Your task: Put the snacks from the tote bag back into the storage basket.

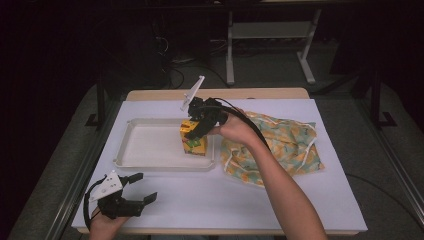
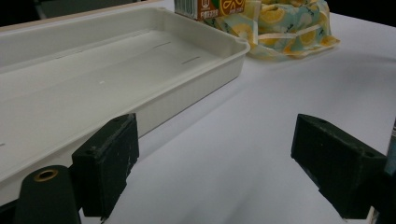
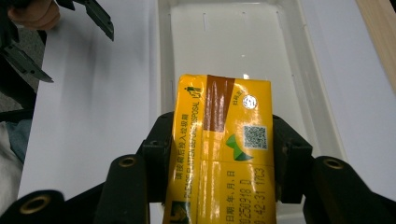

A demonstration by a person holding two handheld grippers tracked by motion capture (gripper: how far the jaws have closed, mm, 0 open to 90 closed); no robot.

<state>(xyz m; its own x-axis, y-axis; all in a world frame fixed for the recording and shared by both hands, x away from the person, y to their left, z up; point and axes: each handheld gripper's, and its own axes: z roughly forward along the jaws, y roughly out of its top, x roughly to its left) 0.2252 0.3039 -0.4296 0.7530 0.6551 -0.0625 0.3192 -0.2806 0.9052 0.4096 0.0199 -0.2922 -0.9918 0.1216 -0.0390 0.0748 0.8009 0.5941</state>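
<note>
A yellow drink carton [image 1: 194, 141] [image 3: 223, 140] stands upright at the right end of the white tray [image 1: 145, 145] [image 3: 308, 88], and my right gripper [image 1: 196, 131] [image 3: 223, 154] is shut on it from above, jaws pressing both its sides. Whether the carton's base touches the tray floor I cannot tell. My left gripper [image 1: 141, 189] [image 2: 215, 163] rests open near the table's front left corner, nothing between its jaws, pointing toward the tray [image 2: 140, 70]. The carton's lower edge [image 2: 205, 7] peeks over the tray's far rim in the left gripper view.
A yellow lemon-print cloth bag [image 1: 272, 145] [image 2: 285, 23] lies crumpled right of the tray on the white table cover [image 1: 225, 200]. The person's right forearm [image 1: 280, 185] crosses over the table's middle. The left gripper [image 3: 70, 32] appears at top left in the right gripper view.
</note>
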